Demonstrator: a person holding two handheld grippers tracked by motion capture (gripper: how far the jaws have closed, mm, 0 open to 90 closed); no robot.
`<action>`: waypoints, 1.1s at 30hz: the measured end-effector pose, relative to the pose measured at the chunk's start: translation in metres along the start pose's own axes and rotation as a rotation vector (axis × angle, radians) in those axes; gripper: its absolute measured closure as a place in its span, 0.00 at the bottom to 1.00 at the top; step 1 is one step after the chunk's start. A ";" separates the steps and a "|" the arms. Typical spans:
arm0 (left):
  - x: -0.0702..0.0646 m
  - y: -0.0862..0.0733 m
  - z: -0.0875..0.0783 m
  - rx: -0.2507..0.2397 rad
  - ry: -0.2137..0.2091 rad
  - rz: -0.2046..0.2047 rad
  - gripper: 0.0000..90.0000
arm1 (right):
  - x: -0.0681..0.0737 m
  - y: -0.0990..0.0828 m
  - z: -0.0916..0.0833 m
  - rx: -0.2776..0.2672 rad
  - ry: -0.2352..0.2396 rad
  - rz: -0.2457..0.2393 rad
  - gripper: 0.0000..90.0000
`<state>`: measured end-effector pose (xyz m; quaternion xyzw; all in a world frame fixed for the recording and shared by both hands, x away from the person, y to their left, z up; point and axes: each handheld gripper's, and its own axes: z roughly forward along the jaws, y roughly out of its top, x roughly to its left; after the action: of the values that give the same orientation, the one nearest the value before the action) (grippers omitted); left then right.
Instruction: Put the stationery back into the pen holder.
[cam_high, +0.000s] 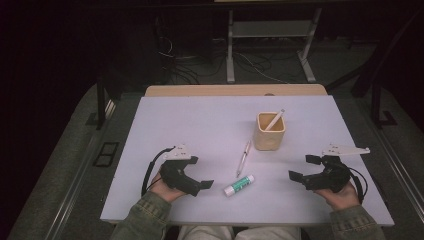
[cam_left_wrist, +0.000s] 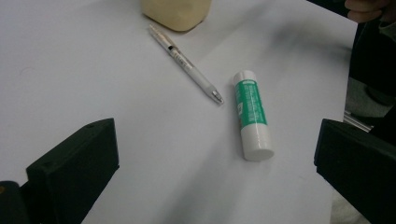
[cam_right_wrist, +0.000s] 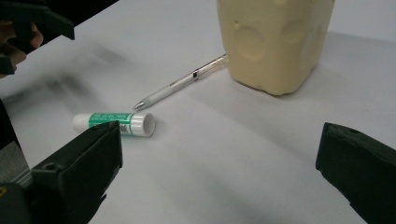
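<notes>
A green and white glue stick (cam_high: 238, 185) (cam_left_wrist: 252, 114) (cam_right_wrist: 114, 124) lies flat near the table's front middle. Just behind it rests a clear white pen (cam_high: 243, 158) (cam_left_wrist: 185, 63) (cam_right_wrist: 180, 85), its far end close to a cream pen holder (cam_high: 270, 131) (cam_right_wrist: 275, 39) (cam_left_wrist: 176, 13) that has one white pen standing in it. My left gripper (cam_high: 197, 173) (cam_left_wrist: 215, 172) is open at the front left, pointing toward the glue stick with nothing between its jaws. My right gripper (cam_high: 303, 167) (cam_right_wrist: 219, 177) is open at the front right, empty, facing the holder and the glue stick.
Everything sits on a white board (cam_high: 200, 125) laid on a wooden table (cam_high: 235, 90). Beyond the far edge are metal desk legs (cam_high: 230, 55) and cables on the floor. Bare board lies to the left and at the back.
</notes>
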<state>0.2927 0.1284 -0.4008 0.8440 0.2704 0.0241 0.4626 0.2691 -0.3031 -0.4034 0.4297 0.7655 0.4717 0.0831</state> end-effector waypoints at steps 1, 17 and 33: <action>0.000 0.002 0.002 0.009 -0.002 0.004 0.00 | 0.000 -0.001 0.000 0.000 -0.002 -0.008 0.00; -0.005 0.018 0.034 0.123 -0.060 0.039 0.00 | 0.000 -0.005 0.004 0.008 -0.010 -0.015 0.00; -0.014 0.027 0.056 0.196 -0.085 0.066 0.00 | -0.001 -0.005 0.003 0.003 -0.011 -0.020 0.00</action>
<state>0.3091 0.0672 -0.4081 0.8939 0.2237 -0.0228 0.3879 0.2683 -0.3022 -0.4093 0.4246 0.7702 0.4671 0.0915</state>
